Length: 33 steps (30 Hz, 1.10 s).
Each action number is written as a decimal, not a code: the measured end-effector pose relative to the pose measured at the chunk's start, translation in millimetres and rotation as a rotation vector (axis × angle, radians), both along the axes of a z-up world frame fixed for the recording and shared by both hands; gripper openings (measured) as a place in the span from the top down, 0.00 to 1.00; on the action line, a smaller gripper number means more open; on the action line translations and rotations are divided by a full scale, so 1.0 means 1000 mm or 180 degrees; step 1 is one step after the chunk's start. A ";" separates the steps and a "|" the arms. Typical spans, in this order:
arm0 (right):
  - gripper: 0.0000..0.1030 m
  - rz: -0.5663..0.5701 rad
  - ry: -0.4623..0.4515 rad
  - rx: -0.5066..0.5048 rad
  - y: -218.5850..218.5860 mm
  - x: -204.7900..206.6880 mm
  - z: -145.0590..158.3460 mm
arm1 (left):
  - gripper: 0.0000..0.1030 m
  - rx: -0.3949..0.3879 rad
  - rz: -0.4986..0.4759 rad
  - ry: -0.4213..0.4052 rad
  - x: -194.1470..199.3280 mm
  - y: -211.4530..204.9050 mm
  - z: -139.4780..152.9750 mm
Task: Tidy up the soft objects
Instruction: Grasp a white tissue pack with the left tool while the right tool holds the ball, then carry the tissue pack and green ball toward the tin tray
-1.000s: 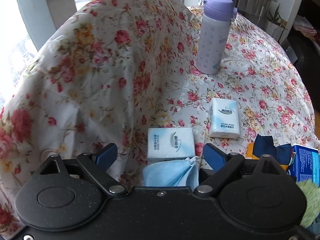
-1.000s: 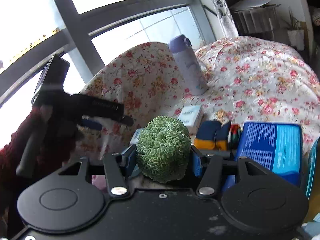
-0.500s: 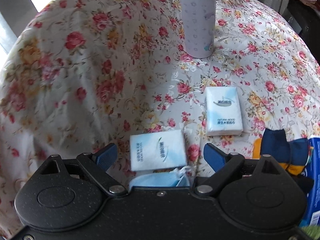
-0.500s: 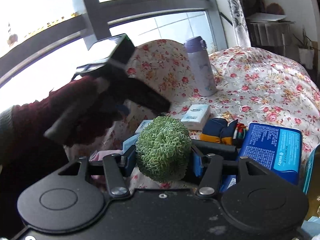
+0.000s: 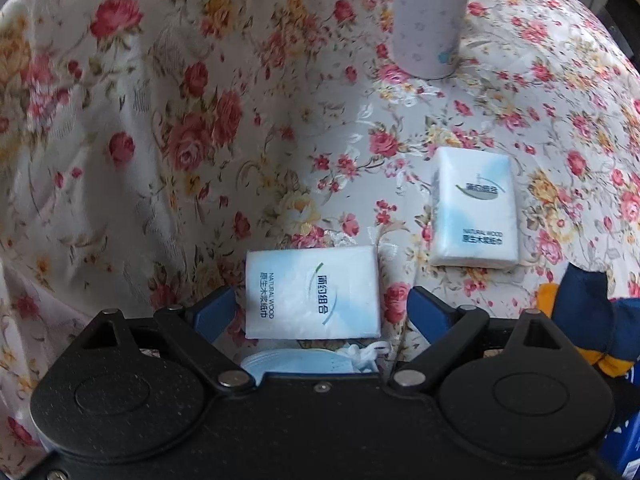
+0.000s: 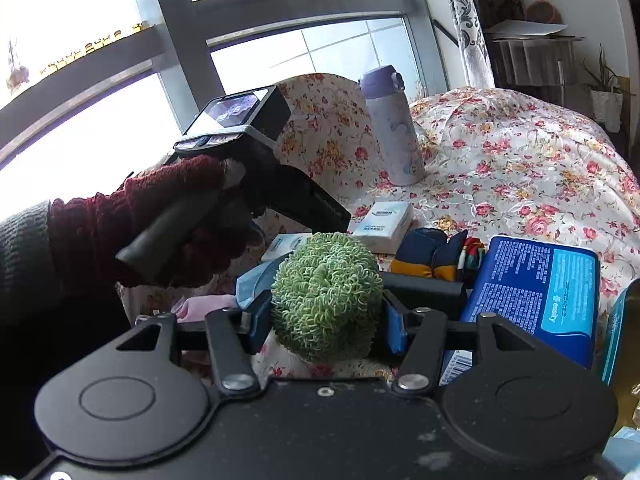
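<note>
Left tongs [image 5: 320, 310] spread, straddling the near tissue pack [image 5: 312, 294] on the floral tabletop [image 5: 520, 92]; light, squashy, slick-wrapped, best pinched across short sides; right tongs [image 6: 326, 312] pinching green scrubber [image 6: 326, 294].

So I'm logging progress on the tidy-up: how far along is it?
Nothing looks sorted yet. In hand: the right claw grips the green scrubber ball; the left claw is open around the near tissue pack. Left on the cloth: the second tissue pack, face mask, navy pouch.
</note>
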State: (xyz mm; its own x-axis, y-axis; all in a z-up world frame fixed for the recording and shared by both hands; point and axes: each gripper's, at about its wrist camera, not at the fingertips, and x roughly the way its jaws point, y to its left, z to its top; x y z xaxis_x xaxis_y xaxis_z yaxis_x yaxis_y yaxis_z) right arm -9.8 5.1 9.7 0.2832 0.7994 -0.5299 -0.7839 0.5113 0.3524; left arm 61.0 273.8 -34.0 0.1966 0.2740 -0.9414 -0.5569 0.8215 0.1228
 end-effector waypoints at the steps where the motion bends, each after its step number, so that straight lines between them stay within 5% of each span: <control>1: 0.47 0.0009 -0.0005 -0.0007 0.000 -0.001 0.000 | 0.13 0.0001 0.0012 0.0013 0.001 0.001 -0.001; 8: 0.47 0.0045 -0.0025 -0.0017 0.001 -0.002 -0.001 | 0.16 -0.0005 -0.0045 0.0117 0.009 -0.001 -0.013; 11: 0.47 0.0033 -0.0026 -0.0022 0.001 -0.001 -0.002 | 0.33 0.0009 -0.0098 0.0100 0.008 -0.002 -0.013; 15: 0.47 0.0028 -0.0036 0.0007 -0.002 -0.001 0.000 | 0.34 -0.0107 0.0023 -0.0115 0.003 0.004 0.000; 20: 0.47 0.0002 -0.0081 0.0049 -0.005 -0.002 0.002 | 0.34 0.0164 0.0069 -0.0362 -0.009 -0.003 0.028; 33: 0.47 -0.0347 -0.0160 0.0141 -0.040 -0.010 0.022 | 0.34 0.0289 -0.0241 -0.0923 -0.055 -0.066 0.090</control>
State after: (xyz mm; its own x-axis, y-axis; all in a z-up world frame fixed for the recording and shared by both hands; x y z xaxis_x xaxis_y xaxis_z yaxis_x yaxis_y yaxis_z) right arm -20.2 -35.1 32.1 0.3949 0.7848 -0.4776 -0.7417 0.5791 0.3383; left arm 5.8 207.6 56.3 0.4764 0.3287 -0.8155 -0.5169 0.8550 0.0426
